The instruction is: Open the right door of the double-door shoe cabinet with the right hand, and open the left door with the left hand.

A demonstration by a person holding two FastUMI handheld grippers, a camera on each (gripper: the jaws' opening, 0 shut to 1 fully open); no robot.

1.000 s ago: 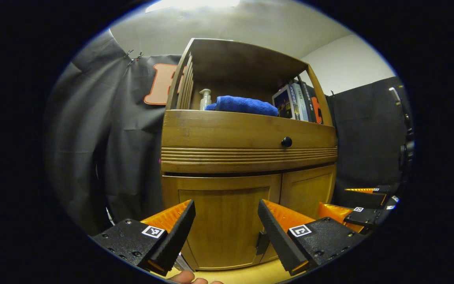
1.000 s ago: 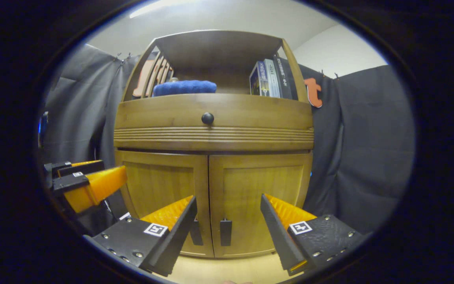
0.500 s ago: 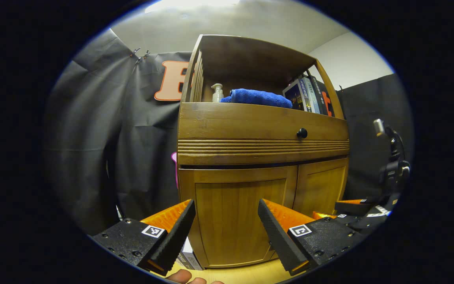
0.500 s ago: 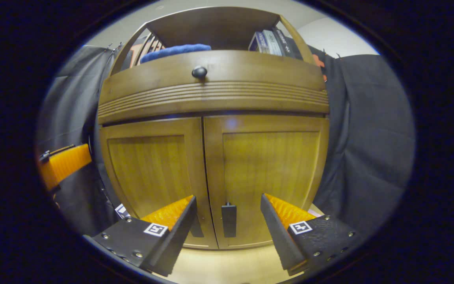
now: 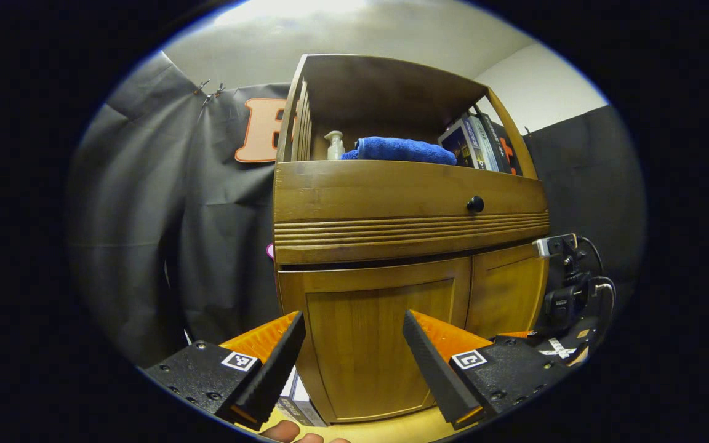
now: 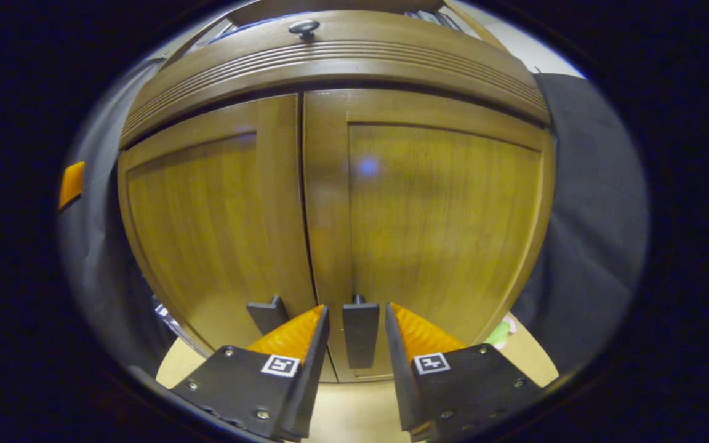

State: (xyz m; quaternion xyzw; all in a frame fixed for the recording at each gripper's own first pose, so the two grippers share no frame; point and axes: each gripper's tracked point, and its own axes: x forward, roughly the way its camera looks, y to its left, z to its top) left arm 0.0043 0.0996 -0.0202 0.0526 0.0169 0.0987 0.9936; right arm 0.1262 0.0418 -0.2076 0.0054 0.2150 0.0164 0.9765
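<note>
Around the right door's handle (image 6: 360, 332), right tool (image 6: 356, 344) brackets it, small gaps both sides.

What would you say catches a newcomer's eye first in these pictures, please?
Probably the wooden shoe cabinet, both lower doors shut. In the right gripper view, the right gripper sits close up with the right door's dark handle between its open fingers, a gap on each side. Up on the open shelf lies a bright blue towel.
</note>
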